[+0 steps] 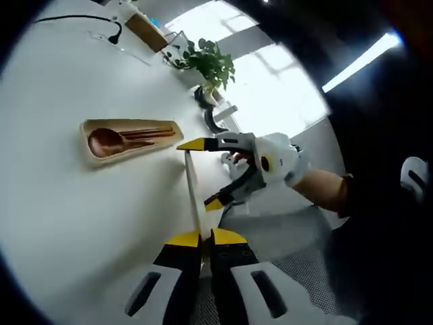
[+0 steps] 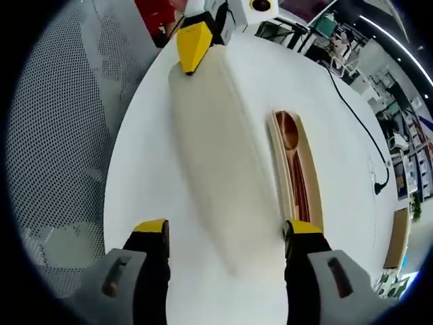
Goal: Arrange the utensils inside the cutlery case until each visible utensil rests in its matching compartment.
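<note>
White table (image 1: 81, 223), lid held above it between two grippers.
Left gripper (image 1: 201, 238) clenched on one end of lid (image 1: 193, 183), edge-on as a thin cream strip in left gripper view; in right gripper view, broad cream face instead, one yellow tip pinching its far end. Right gripper (image 2: 226, 227) released, jaws wide to either side of lid's near end, contact impossible to tell. Beyond, open case (image 1: 91, 128) flat on table, spoon (image 1: 107, 141) and chopsticks (image 1: 152, 134) inside. Further off in left gripper view, plant (image 1: 211, 61), cable (image 1: 81, 19), bright window.
</note>
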